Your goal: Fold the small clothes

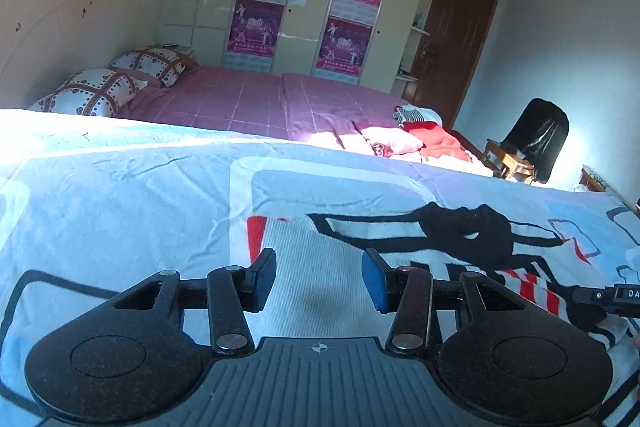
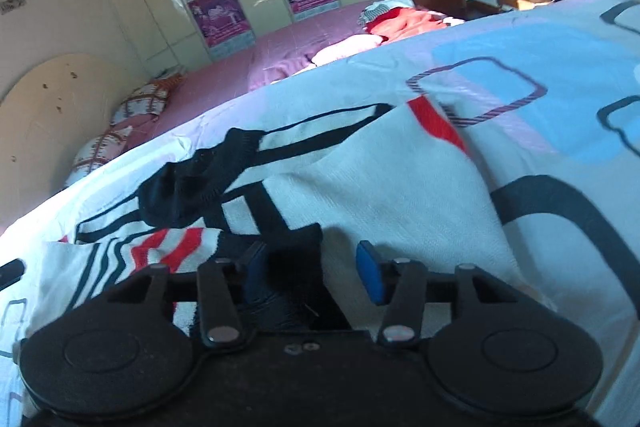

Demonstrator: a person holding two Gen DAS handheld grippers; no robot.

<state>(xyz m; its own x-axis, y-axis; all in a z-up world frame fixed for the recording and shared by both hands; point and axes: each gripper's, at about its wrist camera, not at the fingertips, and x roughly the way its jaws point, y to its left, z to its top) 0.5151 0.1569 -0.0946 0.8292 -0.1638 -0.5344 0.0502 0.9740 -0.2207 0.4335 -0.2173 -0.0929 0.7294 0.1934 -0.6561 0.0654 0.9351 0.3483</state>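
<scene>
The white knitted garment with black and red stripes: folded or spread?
Partly folded: the white knitted garment has one plain panel lying over its striped part, black collar exposed.

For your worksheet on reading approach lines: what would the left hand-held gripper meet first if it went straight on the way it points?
Probably the white knit garment lying on the bed, directly beneath the open left hand-held gripper; depth is uncertain.

Parted left gripper above white garment

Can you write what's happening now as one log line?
left tool: open, over sweater | right tool: open, over sweater | fold: unfinished
</scene>
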